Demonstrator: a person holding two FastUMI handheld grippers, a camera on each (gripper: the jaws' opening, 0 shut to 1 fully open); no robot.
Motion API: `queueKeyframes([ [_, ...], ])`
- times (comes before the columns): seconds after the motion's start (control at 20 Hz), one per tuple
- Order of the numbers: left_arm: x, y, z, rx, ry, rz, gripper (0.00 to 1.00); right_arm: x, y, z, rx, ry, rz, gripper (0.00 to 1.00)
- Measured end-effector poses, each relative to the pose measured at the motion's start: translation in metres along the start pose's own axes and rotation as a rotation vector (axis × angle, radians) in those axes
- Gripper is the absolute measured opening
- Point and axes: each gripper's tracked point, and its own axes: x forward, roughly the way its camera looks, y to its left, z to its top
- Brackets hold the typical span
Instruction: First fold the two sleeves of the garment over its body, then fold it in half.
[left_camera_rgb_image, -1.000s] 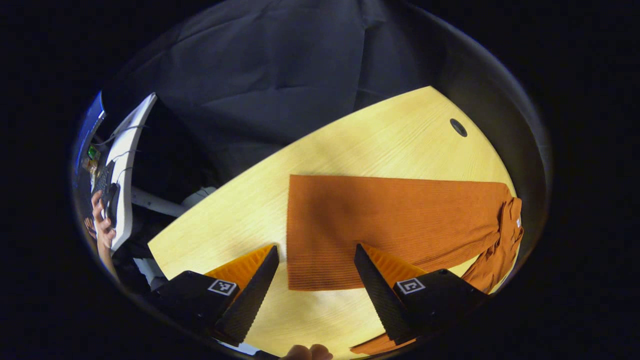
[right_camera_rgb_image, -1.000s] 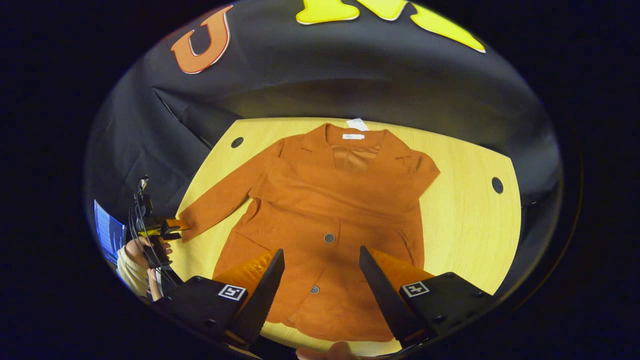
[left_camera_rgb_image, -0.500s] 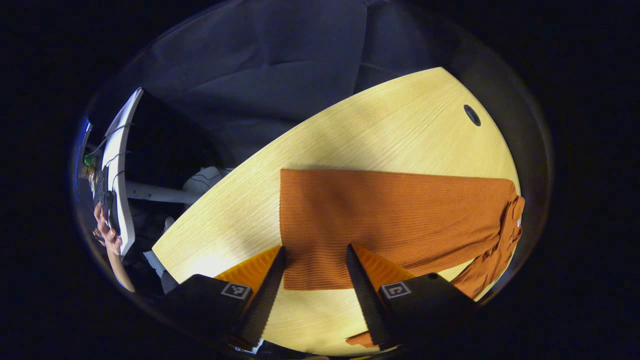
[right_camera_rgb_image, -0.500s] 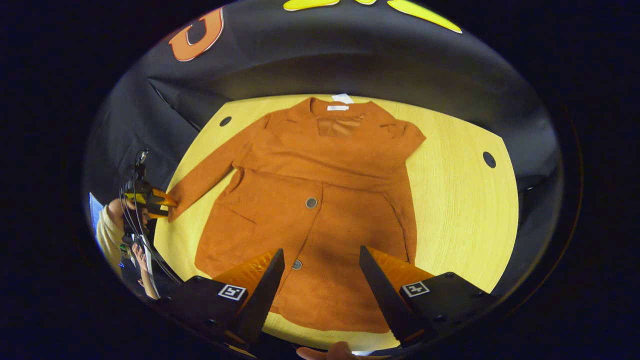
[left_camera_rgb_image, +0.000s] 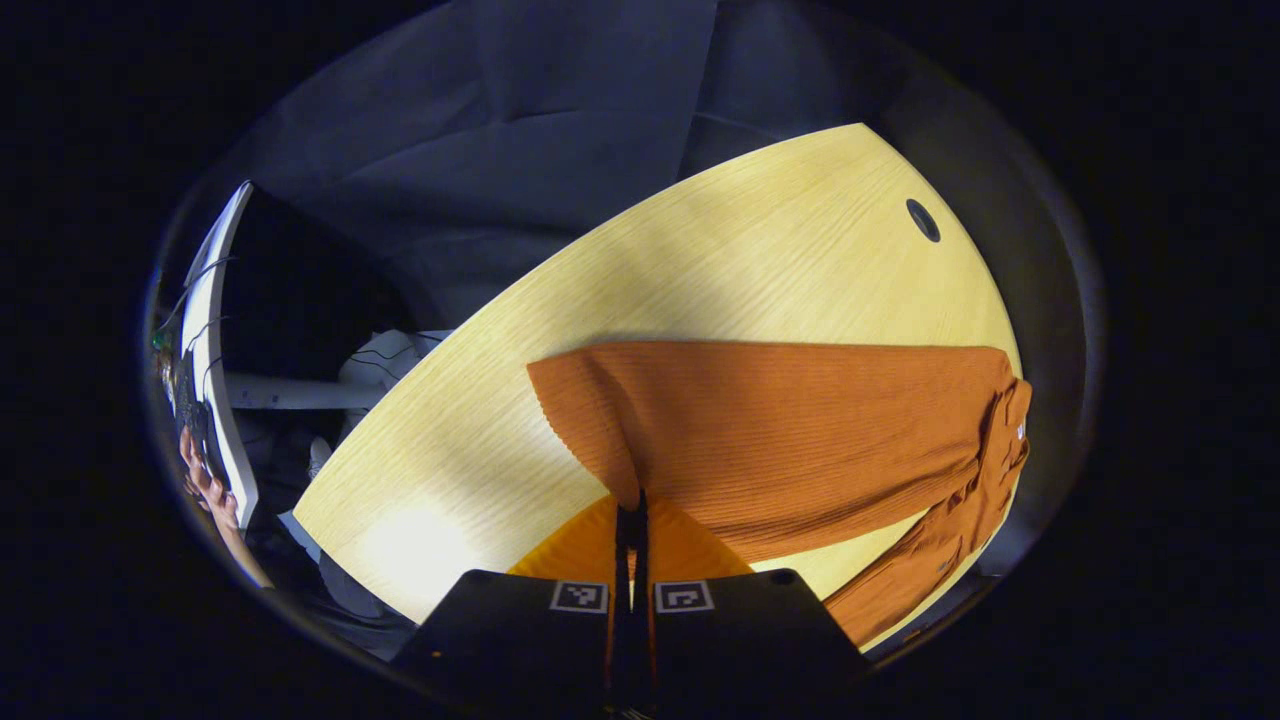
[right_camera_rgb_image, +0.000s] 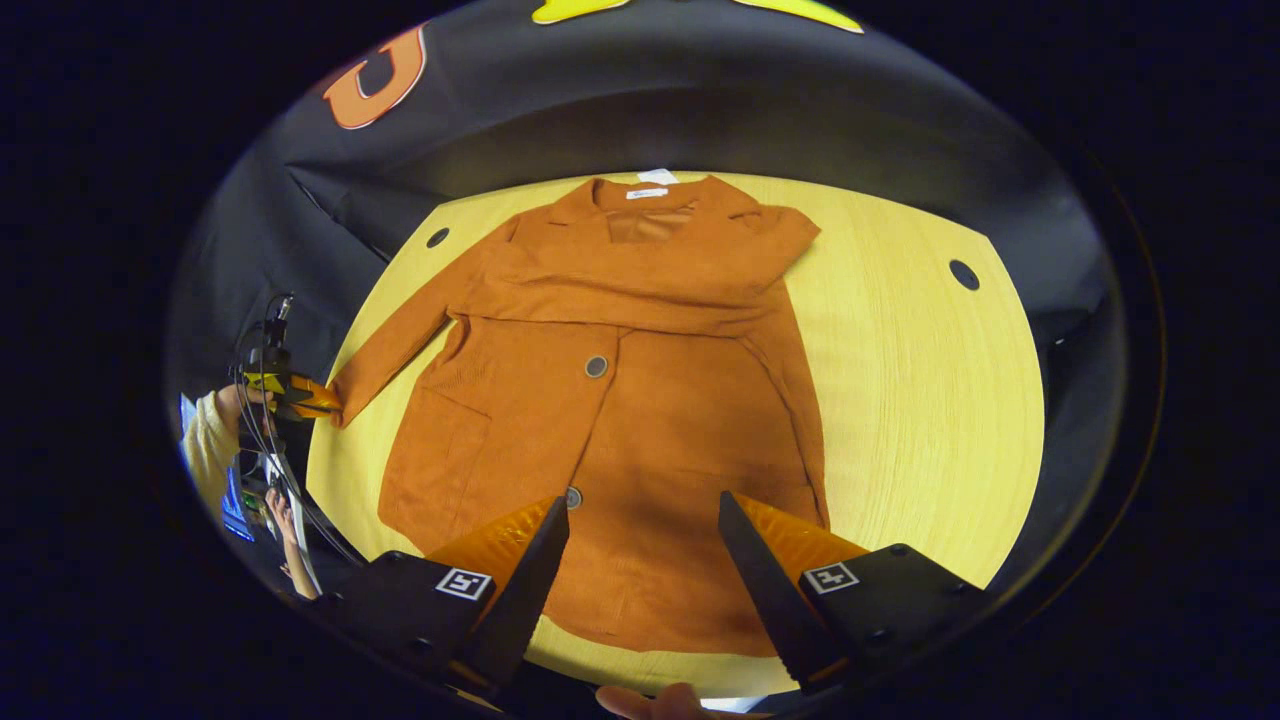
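Observation:
An orange buttoned garment (right_camera_rgb_image: 620, 400) lies flat on the yellow wooden table (right_camera_rgb_image: 920, 400), collar at the far edge. One sleeve is folded across its chest (right_camera_rgb_image: 640, 290). The other sleeve (right_camera_rgb_image: 390, 345) stretches out to the left. My left gripper (left_camera_rgb_image: 630, 515) is shut on that sleeve's cuff (left_camera_rgb_image: 590, 420), which lifts and puckers at the pinch. In the right gripper view the left gripper (right_camera_rgb_image: 300, 398) sits at the cuff's end. My right gripper (right_camera_rgb_image: 640, 545) hangs open above the garment's hem, holding nothing.
The table has round cable holes (right_camera_rgb_image: 964, 274) (right_camera_rgb_image: 437, 237) near its far corners. Black cloth walls stand behind it. A white desk with cables (left_camera_rgb_image: 215, 340) and a person's hand (left_camera_rgb_image: 205, 485) lie off the table's left side.
My left gripper moved onto the cuff and shut on it, bunching the fabric. The right gripper drew back toward the hem and stayed open.

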Motion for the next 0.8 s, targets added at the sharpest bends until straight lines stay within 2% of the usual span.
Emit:
queueKeyframes([
  [0.05,-0.003,-0.004,0.0,0.004,-0.004,-0.012,0.03,0.0,-0.007,-0.007,0.006,0.006,-0.003,0.92],
  [0.1,-0.007,-0.009,0.001,0.017,-0.018,-0.02,0.03,-0.001,-0.016,-0.014,0.009,0.013,-0.015,0.97],
  [0.15,-0.014,-0.015,0.002,0.036,-0.032,-0.026,0.03,0.0,-0.025,-0.021,0.008,0.015,-0.025,0.92],
  [0.2,-0.021,-0.024,0.002,0.058,-0.046,-0.033,0.03,-0.001,-0.031,-0.027,0.007,0.018,-0.027,0.92],
  [0.25,-0.029,-0.034,0.004,0.082,-0.061,-0.041,0.03,-0.002,-0.037,-0.034,0.006,0.023,-0.03,0.97],
  [0.3,-0.038,-0.047,0.006,0.105,-0.077,-0.051,0.03,-0.003,-0.043,-0.042,0.005,0.025,-0.031,0.92],
  [0.35,-0.047,-0.062,0.008,0.126,-0.095,-0.068,0.03,-0.004,-0.048,-0.046,0.005,0.022,-0.027,0.97],
  [0.4,-0.057,-0.081,0.009,0.145,-0.116,-0.088,0.03,-0.006,-0.054,-0.051,0.01,0.018,-0.027,0.92],
  [0.45,-0.067,-0.1,0.009,0.168,-0.135,-0.121,0.03,-0.008,-0.059,-0.054,0.015,0.011,-0.025,0.96],
  [0.65,-0.113,-0.205,0.003,0.293,-0.198,-0.244,0.03,-0.016,-0.084,-0.062,0.048,-0.031,-0.021,0.97],
  [0.7,-0.119,-0.229,-0.002,0.331,-0.204,-0.255,0.03,-0.018,-0.091,-0.063,0.057,-0.041,-0.022,0.92],
  [0.8,-0.122,-0.277,-0.026,0.418,-0.198,-0.291,0.03,-0.023,-0.107,-0.066,0.081,-0.062,-0.022,0.92],
])
